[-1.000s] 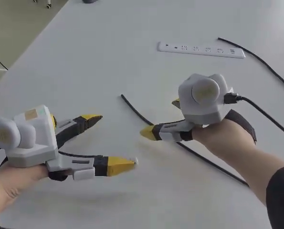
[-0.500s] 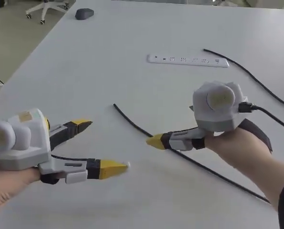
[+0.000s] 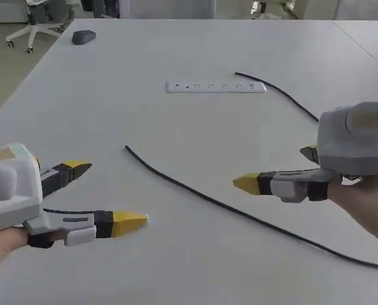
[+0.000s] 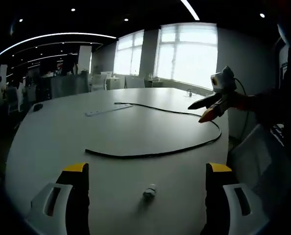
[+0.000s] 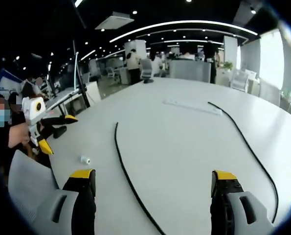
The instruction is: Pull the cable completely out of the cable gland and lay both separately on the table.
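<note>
Head view: the left gripper (image 3: 115, 194) and right gripper (image 3: 270, 168) hover over the white table (image 3: 176, 38), both wide open and empty. The black cable (image 3: 201, 196) lies between them.
Left gripper view: the small white cable gland (image 4: 149, 190) sits near, apart from the cable.
Right gripper view: the gland lies left of the cable.

Left tool (image 4: 147, 169) jaws wide apart; cable gland (image 4: 149, 190) on table (image 4: 62, 132) between; cable (image 4: 155, 154) beyond, separate.

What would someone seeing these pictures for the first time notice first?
The long black cable lying loose across the white table, between the open, yellow-tipped left gripper and right gripper. In the left gripper view, a small white cable gland sits apart from it.
</note>
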`<state>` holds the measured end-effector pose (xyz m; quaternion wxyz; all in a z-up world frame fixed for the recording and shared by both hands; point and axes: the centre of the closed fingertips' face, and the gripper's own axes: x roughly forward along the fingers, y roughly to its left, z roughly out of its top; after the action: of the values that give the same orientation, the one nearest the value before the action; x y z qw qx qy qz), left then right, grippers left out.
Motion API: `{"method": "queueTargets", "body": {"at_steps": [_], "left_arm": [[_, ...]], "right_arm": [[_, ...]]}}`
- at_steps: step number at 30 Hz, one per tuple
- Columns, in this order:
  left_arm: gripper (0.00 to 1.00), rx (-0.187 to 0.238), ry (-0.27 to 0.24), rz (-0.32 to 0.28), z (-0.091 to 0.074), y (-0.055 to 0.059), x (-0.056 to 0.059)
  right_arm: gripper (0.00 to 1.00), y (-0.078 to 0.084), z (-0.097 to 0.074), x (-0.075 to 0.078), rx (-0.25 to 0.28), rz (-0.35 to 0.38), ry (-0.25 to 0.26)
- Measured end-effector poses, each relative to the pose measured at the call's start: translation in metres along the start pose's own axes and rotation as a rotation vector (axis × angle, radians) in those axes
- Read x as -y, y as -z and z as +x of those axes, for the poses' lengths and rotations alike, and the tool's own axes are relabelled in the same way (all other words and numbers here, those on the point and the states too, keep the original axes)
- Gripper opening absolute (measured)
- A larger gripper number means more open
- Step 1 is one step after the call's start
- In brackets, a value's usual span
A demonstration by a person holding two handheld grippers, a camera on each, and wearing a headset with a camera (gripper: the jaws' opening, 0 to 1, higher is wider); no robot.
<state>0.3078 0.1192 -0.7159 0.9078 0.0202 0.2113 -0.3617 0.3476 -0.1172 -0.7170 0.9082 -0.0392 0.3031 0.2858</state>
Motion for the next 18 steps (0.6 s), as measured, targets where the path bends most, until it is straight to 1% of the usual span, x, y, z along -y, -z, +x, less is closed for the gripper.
{"method": "queueTargets", "body": {"at_steps": [1,2,3,4,5,6,7,8,9,10,11,12,13,16,18], "left_arm": [[0.99,-0.026,-0.030,0.002,-0.003,0.001,0.000],[0.99,-0.021,-0.032,0.001,-0.004,-0.001,0.003],[0.99,-0.029,-0.029,0.000,-0.007,-0.001,0.009],[0.99,-0.048,-0.027,-0.008,-0.008,0.001,0.013],[0.99,-0.071,-0.028,-0.006,-0.011,0.005,0.017],[0.99,-0.101,-0.033,0.003,-0.013,0.009,0.019],[0.99,-0.141,-0.047,-0.007,-0.016,0.014,0.019],[0.99,-0.164,-0.059,-0.003,-0.018,0.017,0.019],[0.99,-0.201,-0.077,0.002,-0.023,0.022,0.019],[0.99,-0.215,-0.081,-0.003,-0.025,0.024,0.021],[0.99,-0.211,-0.079,-0.005,-0.026,0.023,0.024],[0.99,-0.207,-0.078,-0.006,-0.029,0.022,0.027],[0.99,-0.211,-0.077,-0.009,-0.031,0.023,0.029],[0.99,-0.216,-0.084,-0.007,-0.036,0.021,0.033],[0.99,-0.210,-0.085,-0.005,-0.038,0.017,0.036]], "right_arm": [[0.99,0.005,-0.009,0.001,0.002,0.008,0.004],[0.99,0.011,-0.014,0.003,-0.011,0.022,0.013],[1.00,0.018,-0.021,0.005,-0.021,0.030,0.017],[1.00,0.024,-0.026,0.005,-0.034,0.040,0.021],[1.00,0.030,-0.032,0.005,-0.042,0.040,0.023],[1.00,0.037,-0.037,0.004,-0.061,0.046,0.024],[1.00,0.043,-0.041,0.003,-0.082,0.050,0.022],[1.00,0.047,-0.044,0.002,-0.087,0.046,0.020],[1.00,0.054,-0.050,0.000,-0.108,0.037,0.026],[1.00,0.059,-0.054,-0.001,-0.128,0.031,0.025],[0.99,0.062,-0.057,-0.003,-0.130,0.026,0.026],[0.99,0.067,-0.061,-0.005,-0.145,0.025,0.025],[0.99,0.070,-0.064,-0.006,-0.154,0.026,0.024],[0.99,0.072,-0.072,-0.012,-0.142,0.043,0.012],[0.99,0.071,-0.074,-0.015,-0.129,0.043,0.008]]}}
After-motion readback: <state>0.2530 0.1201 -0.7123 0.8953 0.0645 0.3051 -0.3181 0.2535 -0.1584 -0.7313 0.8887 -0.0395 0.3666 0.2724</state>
